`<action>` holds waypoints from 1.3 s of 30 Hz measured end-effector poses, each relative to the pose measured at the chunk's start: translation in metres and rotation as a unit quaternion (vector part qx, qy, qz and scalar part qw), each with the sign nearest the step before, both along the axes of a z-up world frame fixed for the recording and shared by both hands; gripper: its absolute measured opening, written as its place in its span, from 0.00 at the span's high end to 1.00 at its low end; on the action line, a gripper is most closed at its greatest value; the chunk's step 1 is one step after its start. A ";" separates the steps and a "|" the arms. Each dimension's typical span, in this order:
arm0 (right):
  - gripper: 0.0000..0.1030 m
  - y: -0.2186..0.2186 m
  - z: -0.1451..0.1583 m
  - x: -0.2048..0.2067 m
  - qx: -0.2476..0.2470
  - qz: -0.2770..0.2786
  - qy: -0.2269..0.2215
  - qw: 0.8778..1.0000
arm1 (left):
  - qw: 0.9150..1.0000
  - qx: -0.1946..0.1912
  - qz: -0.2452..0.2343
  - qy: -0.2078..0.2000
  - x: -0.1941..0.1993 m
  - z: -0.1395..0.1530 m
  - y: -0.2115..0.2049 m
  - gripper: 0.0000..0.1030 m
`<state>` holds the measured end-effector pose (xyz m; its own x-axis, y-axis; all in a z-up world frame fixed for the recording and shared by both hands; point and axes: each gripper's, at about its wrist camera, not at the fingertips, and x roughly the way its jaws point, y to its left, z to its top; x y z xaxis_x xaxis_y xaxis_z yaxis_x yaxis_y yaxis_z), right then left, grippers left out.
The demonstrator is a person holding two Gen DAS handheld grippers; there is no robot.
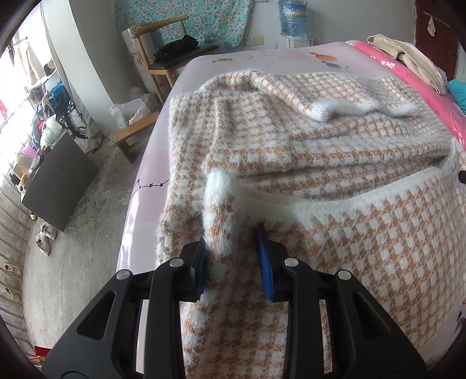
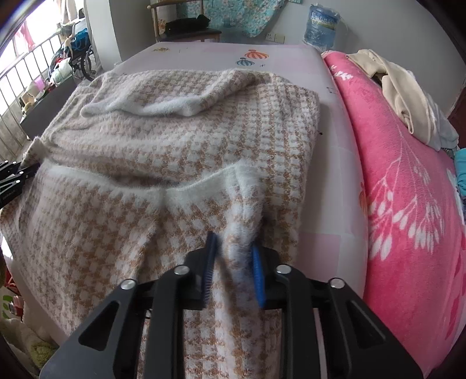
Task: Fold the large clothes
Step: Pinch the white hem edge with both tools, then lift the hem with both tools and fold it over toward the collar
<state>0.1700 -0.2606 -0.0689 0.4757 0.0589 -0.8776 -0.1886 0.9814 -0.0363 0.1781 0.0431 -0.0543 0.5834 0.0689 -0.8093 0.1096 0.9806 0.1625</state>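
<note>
Gripping sweater [image 1: 320, 151] hem | left gripper [image 1: 233, 247], right gripper [image 2: 233, 253] | jaws seemingly clamped

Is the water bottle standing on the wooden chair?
No, the water bottle stands on a white dispenser by the wall, apart from the wooden chair.

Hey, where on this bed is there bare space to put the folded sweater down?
Bare sheet lies beyond the sweater at the far end, and a narrow strip runs between the sweater and the pink blanket. The blanket side is crowded with beige clothes.
</note>
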 end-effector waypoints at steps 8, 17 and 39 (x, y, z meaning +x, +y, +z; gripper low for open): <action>0.92 0.007 0.026 -0.020 -0.021 0.003 -0.047 0.999 | 1.000 0.014 0.008 -0.017 -0.004 0.004 -0.002 0.81; 0.93 0.005 0.081 -0.054 -0.005 -0.012 -0.119 0.993 | 0.994 0.001 0.012 -0.107 -0.040 0.053 0.006 0.91; 0.92 -0.039 0.084 0.182 0.028 -0.029 -0.127 0.991 | 0.994 -0.025 -0.024 -0.101 0.194 0.100 0.004 0.91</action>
<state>0.3522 -0.3000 0.0152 0.6855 0.0702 -0.7247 -0.1240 0.9921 -0.0212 0.3722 0.0469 0.0456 0.7354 -0.0009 -0.6776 0.1267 0.9825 0.1363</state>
